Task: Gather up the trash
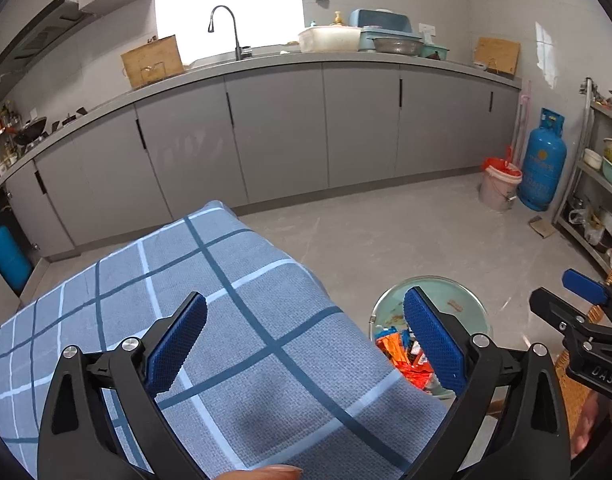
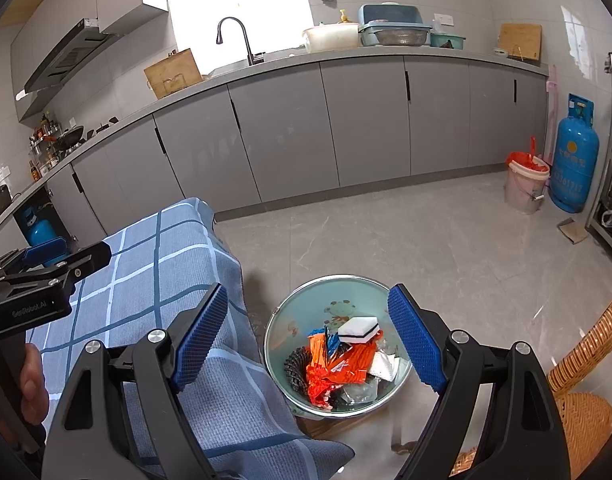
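**Two grippers spread wide, trash heaped in the basin**

Two open stretches: bare grey floor (image 2: 425, 232) between the cabinet run (image 2: 345, 120) and the basin, and the flat checked tablecloth (image 1: 226, 320) on the left. Cloth edge dropping off just beside the pale green basin (image 2: 306, 300), which sits low, close against the draped side. Wicker chair (image 2: 585, 360) crowding the basin's right side. Farther off, near the far wall, a bucket with a red liner (image 2: 525, 184) just beside a blue gas cylinder (image 2: 575, 156).

Left gripper (image 1: 306, 344) held above the cloth, jaws spread wide, nothing between the blue pads (image 1: 178, 348), touching nothing; its right finger overlapping the basin (image 1: 465, 300) in the left wrist view. Right gripper (image 2: 309, 340) likewise wide apart, gripping nothing, poised over the basin with the trash framed between its fingers.

Inside the basin: orange-red foil wrappers (image 2: 337, 364), a white sponge with a dark stripe (image 2: 359, 330) lying on top, a dark ridged piece (image 2: 296, 368) at the left, crumpled clear and white wrapping (image 2: 381, 368) at the right.
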The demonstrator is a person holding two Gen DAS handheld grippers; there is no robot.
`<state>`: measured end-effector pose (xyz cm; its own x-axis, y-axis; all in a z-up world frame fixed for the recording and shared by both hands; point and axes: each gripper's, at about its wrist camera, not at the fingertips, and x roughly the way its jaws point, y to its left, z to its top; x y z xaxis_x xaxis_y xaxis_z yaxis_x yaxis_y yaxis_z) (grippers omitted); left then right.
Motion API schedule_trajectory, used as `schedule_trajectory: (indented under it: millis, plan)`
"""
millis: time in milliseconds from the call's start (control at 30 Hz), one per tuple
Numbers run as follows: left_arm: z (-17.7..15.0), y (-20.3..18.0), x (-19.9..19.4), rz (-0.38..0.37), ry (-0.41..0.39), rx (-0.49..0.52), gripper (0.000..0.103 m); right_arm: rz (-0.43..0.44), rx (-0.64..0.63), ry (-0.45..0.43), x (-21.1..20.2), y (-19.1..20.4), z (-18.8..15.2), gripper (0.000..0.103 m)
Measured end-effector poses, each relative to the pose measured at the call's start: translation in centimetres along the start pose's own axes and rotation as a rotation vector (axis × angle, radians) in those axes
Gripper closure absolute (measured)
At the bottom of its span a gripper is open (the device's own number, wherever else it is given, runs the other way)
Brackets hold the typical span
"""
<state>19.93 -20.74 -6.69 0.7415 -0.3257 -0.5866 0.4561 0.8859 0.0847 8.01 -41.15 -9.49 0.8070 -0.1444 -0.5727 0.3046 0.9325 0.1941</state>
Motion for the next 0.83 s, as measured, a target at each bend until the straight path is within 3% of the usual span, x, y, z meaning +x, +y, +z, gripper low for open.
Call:
schedule_trajectory:
  millis: [500, 833]
  plan:
    - [-0.19, -0.51, -0.01, 0.024, -0.008, 0.029, 0.006, 0.000, 0.004, 0.000, -0.02, -0.07, 0.03, 0.021]
    - [-0.14, 0.01, -0.05, -0.018, 0.002, 0.012, 0.006, -0.017, 0.003, -0.001, -0.17, -0.39, -0.43, 0.020]
